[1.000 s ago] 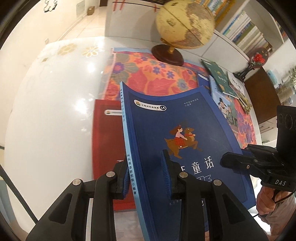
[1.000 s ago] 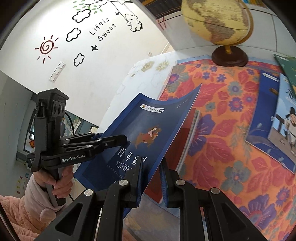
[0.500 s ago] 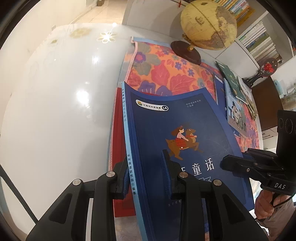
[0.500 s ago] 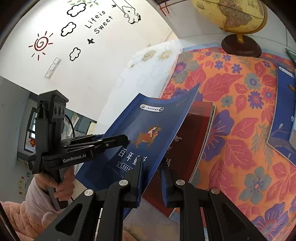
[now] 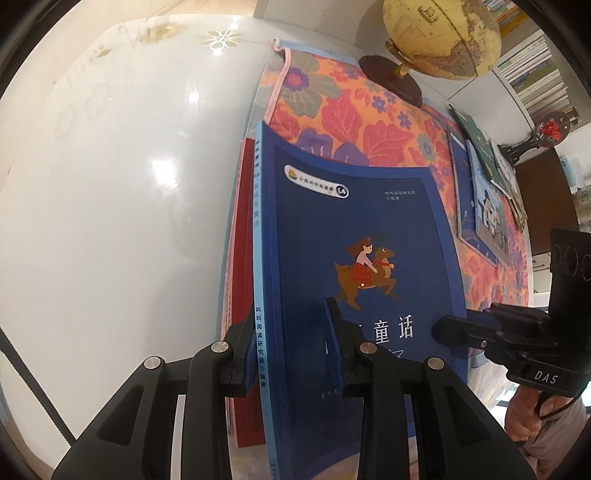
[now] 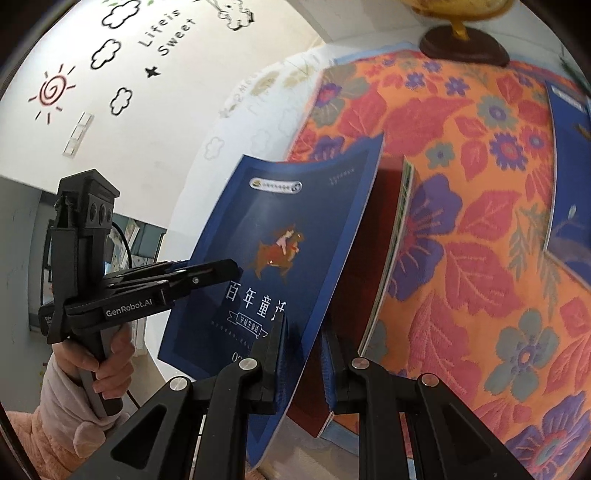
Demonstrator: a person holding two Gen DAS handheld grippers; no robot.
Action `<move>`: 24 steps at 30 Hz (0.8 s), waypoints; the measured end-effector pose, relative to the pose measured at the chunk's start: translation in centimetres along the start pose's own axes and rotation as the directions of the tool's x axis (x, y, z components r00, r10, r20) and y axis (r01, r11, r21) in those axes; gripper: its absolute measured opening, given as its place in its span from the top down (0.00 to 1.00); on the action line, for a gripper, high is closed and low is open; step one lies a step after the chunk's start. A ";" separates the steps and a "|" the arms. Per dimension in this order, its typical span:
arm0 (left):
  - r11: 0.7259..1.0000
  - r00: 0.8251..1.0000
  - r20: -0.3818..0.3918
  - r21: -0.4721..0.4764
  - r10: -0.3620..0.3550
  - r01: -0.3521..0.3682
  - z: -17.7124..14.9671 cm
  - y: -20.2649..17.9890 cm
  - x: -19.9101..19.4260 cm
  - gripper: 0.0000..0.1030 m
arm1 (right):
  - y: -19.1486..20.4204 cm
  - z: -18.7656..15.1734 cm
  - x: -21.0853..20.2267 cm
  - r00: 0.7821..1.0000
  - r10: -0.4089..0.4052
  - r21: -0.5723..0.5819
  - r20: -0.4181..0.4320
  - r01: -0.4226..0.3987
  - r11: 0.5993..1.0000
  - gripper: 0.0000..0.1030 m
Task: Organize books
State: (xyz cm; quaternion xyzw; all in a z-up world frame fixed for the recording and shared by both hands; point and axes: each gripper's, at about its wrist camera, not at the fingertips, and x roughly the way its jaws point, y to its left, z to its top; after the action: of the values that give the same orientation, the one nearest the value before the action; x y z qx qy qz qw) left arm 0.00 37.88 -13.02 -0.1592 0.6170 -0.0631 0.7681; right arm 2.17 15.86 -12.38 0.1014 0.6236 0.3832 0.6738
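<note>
A blue book with a girl riding a deer on its cover hangs tilted just above a red book that lies on the table. My left gripper is shut on the blue book's spine near its lower corner. My right gripper is shut on the opposite long edge of the blue book; its tip also shows in the left wrist view as the right gripper. The left gripper reaches onto the cover from the left. The red book is mostly covered by the blue one.
A floral mat covers the right part of the white table. A globe stands at the mat's far end. Several other books lie on the mat's right side. Shelves of books line the wall behind.
Both grippers have come down with the blue book, and it now sits closer over the red book. The table and mat look nearer in both views.
</note>
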 end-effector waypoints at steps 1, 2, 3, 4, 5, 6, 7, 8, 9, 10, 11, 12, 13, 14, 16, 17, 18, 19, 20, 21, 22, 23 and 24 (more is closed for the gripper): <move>1.000 1.000 -0.008 -0.001 0.000 -0.001 0.1 0.1 0.3 0.73 | -0.1 0.0 0.2 1.000 -0.004 0.004 -0.001 0.004 1.000 0.83; 1.000 1.000 -0.014 -0.003 0.002 -0.002 0.2 0.2 0.6 0.73 | -0.3 0.0 0.3 1.000 -0.009 0.009 -0.003 0.009 1.000 0.83; 1.000 1.000 -0.017 -0.005 0.004 -0.004 0.2 0.2 0.7 0.73 | -0.4 0.0 0.6 1.000 -0.013 0.017 -0.006 0.013 1.000 0.83; 1.000 1.000 -0.015 -0.002 0.006 -0.006 0.2 0.2 0.7 0.73 | -0.5 0.0 0.7 1.000 -0.015 0.022 -0.008 0.015 1.000 0.83; 1.000 1.000 -0.015 0.003 0.011 -0.011 0.2 0.1 0.7 0.73 | -0.8 0.0 0.9 1.000 -0.018 0.032 -0.011 0.018 0.999 0.83; 1.000 1.000 -0.013 0.004 0.018 -0.018 0.3 0.1 0.7 0.71 | -0.9 0.1 1.0 1.000 -0.016 0.040 -0.014 0.016 0.999 0.83; 1.000 1.000 -0.013 0.001 0.018 -0.018 0.3 0.1 0.7 0.71 | -1.1 0.1 1.1 1.000 -0.013 0.049 -0.016 0.014 0.999 0.83; 1.000 1.000 -0.014 0.000 0.018 -0.018 0.3 0.2 0.7 0.71 | -1.3 0.0 1.1 1.000 -0.012 0.058 -0.016 0.013 0.998 0.83; 1.000 1.000 -0.014 0.000 0.021 -0.021 0.4 0.2 0.7 0.71 | -1.6 -0.1 1.1 1.000 -0.013 0.069 -0.016 0.014 0.998 0.83; 1.000 1.000 -0.013 0.000 0.027 -0.027 0.4 0.2 0.6 0.71 | -1.7 -0.2 1.1 1.000 -0.015 0.074 -0.016 0.016 0.997 0.83; 0.999 0.999 -0.014 -0.001 0.032 -0.032 0.4 0.2 0.6 0.71 | -1.8 -0.3 1.0 1.000 -0.019 0.078 -0.015 0.020 0.997 0.83; 0.999 0.999 -0.015 -0.002 0.040 -0.040 0.4 0.2 0.6 0.71 | -2.0 -0.4 1.0 1.000 -0.022 0.086 -0.014 0.024 0.996 0.83; 0.999 0.999 -0.016 -0.003 0.046 -0.046 0.4 0.3 0.6 0.71 | -2.1 -0.4 1.0 1.000 -0.023 0.092 -0.014 0.025 0.995 0.83; 0.998 0.998 -0.020 -0.008 0.054 -0.054 0.5 0.3 0.5 0.72 | -2.4 -0.4 1.0 1.000 -0.019 0.105 -0.016 0.020 0.994 0.83; 0.998 0.998 -0.021 -0.015 0.064 -0.064 0.6 0.5 0.4 0.72 | -2.6 -0.6 0.9 1.000 -0.010 0.123 -0.016 0.011 0.992 0.83; 0.997 0.997 -0.019 -0.017 0.074 -0.074 0.7 0.6 0.4 0.72 | -2.7 -0.6 0.8 1.000 -0.008 0.132 -0.014 0.009 0.991 0.83; 0.995 0.996 -0.015 -0.023 0.094 -0.094 0.7 0.8 0.2 0.72 | -2.8 -0.7 0.7 1.000 -0.006 0.136 -0.013 0.008 0.991 0.83; 0.994 0.995 -0.016 -0.033 0.103 -0.103 0.7 1.0 0.1 0.72 | -2.8 -0.7 0.7 1.000 -0.004 0.140 -0.014 0.006 0.990 0.83; 0.993 0.994 -0.019 -0.043 0.106 -0.107 0.8 1.3 0.0 0.72 | -2.8 -0.7 0.7 1.000 0.000 0.143 -0.016 0.003 0.990 0.83; 0.992 0.994 -0.020 -0.060 0.111 -0.112 0.8 1.8 0.0 0.72 | -2.8 -0.7 0.7 1.000 0.000 0.146 -0.017 0.003 0.989 0.83; 0.991 0.993 -0.020 -0.070 0.115 -0.116 0.8 2.1 -0.1 0.72 | -2.8 -0.7 0.7 1.000 -0.003 0.147 -0.017 0.005 0.989 0.83; 0.990 0.993 -0.021 -0.077 0.116 -0.117 0.8 2.3 -0.1 0.72 | -2.8 -0.8 0.7 1.000 -0.006 0.146 -0.016 0.008 0.989 0.83; 0.990 0.993 -0.022 -0.082 0.117 -0.118 0.7 2.5 -0.1 0.72 | -2.8 -0.8 0.6 1.000 -0.007 0.146 -0.016 0.009 0.989 0.83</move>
State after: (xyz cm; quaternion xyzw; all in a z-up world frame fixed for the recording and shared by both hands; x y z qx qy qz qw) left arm 0.44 40.43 -13.58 -0.1538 0.6338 0.0068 0.7580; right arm 2.52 14.08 -14.74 0.1451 0.6556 0.3345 0.6612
